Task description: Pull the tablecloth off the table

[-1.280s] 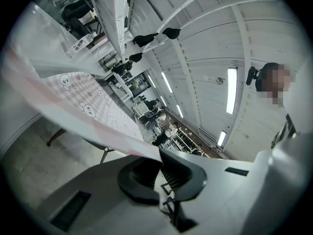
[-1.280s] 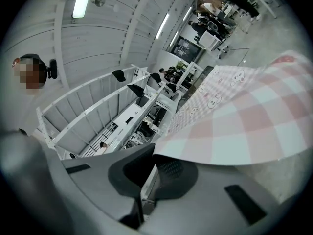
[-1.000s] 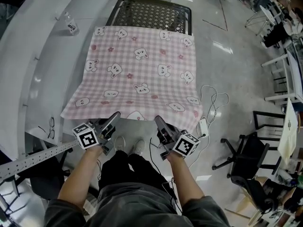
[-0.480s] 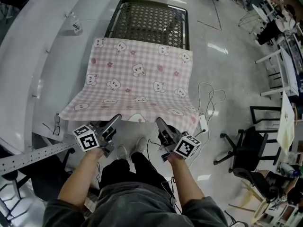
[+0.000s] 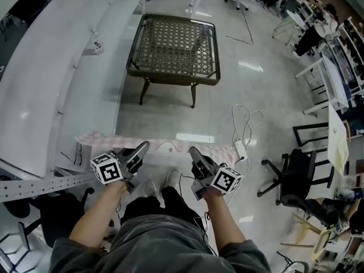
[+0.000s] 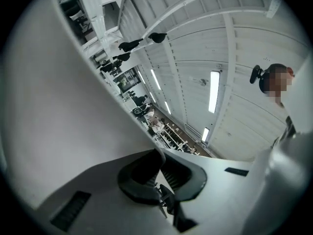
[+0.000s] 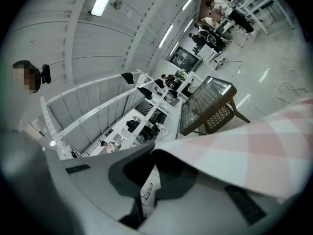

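Cloth (image 5: 170, 146) hangs between grippers, well apart from desk (image 5: 173, 38). Left gripper (image 5: 141, 148) jaws clamped on cloth edge; right gripper (image 5: 193, 151) jaws likewise.

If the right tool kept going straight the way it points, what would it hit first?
The right tool is shut on the pink checked tablecloth, so that comes first. Past it looks like open floor, then probably the wicker table's near left leg; depth is unclear.
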Demonstrator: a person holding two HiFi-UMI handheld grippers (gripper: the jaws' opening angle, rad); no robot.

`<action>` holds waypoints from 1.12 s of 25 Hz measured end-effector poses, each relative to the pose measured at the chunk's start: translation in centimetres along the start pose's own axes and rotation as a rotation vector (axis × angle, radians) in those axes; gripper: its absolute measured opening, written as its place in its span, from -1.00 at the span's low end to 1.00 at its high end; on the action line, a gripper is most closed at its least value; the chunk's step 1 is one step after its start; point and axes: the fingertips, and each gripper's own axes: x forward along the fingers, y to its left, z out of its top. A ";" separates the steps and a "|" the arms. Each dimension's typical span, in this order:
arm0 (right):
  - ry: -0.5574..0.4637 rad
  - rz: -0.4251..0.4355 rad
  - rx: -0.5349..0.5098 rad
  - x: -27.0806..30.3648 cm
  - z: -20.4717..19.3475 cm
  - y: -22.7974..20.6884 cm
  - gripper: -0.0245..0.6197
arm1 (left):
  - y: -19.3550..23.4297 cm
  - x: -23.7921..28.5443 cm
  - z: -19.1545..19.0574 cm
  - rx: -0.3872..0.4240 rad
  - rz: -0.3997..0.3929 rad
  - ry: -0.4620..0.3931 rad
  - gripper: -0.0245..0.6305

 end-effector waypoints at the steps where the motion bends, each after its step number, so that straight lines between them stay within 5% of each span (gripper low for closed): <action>1: -0.011 0.001 -0.007 -0.5 0.0 0.9 -0.91 | -1.0 -0.6 0.1 0.008 -0.006 0.001 -0.92; 16: -0.072 0.035 -0.029 -5.5 1.3 9.7 -0.91 | -10.9 -4.6 2.0 0.111 -0.076 -0.068 -0.93; 28: -0.088 0.094 -0.082 -5.9 4.8 10.6 -0.91 | -12.6 -2.8 3.2 0.147 -0.064 -0.139 -0.93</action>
